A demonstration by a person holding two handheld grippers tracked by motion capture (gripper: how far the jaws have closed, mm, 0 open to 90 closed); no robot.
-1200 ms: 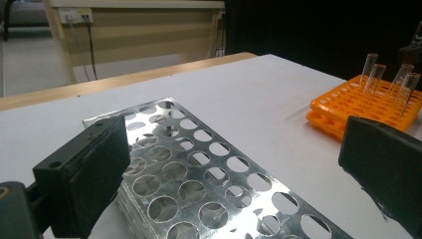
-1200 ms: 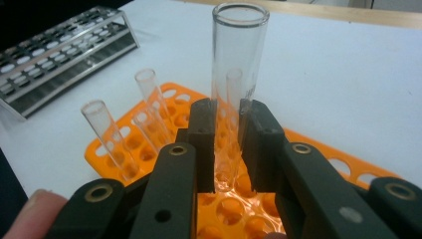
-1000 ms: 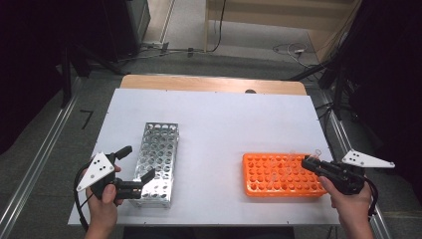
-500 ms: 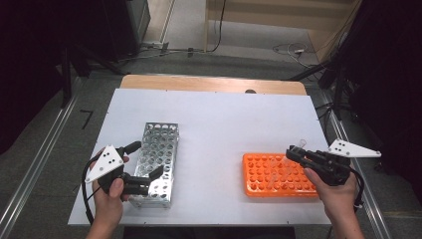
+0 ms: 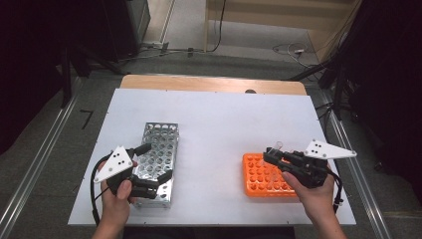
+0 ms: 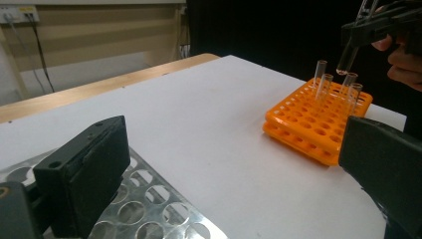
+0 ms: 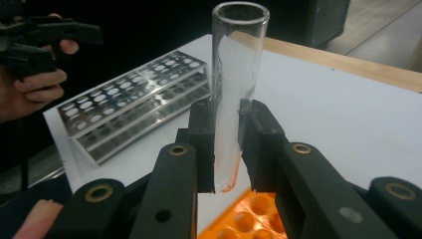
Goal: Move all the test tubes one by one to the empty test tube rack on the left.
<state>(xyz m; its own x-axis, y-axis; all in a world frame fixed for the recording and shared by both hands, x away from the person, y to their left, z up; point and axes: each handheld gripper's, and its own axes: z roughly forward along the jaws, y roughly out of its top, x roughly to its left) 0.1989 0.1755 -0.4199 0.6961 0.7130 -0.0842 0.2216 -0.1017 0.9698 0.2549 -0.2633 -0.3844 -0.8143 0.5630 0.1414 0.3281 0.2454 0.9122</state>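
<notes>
Tabletop (image 5: 224, 119) – white. Metal rack (image 5: 159, 149), left side; left gripper (image 5: 152, 164) fingers wide, straddling its near end. Orange rack (image 5: 259, 181), right side, w/ 4 tubes. Right gripper (image 7: 226, 144) fingers clamp test tube (image 7: 234, 74) above orange rack – step: transfer. Next: carry to metal rack, align w/ hole.

Left hand-held gripper (image 5: 153, 163) agape, right hand-held gripper (image 7: 226, 144) clamped

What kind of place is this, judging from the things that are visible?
Probably a lab-style recording bench. A white table carries an orange rack with glass test tubes and a metal rack, hand-held grippers do the work, and cables lie on the floor behind.
</notes>
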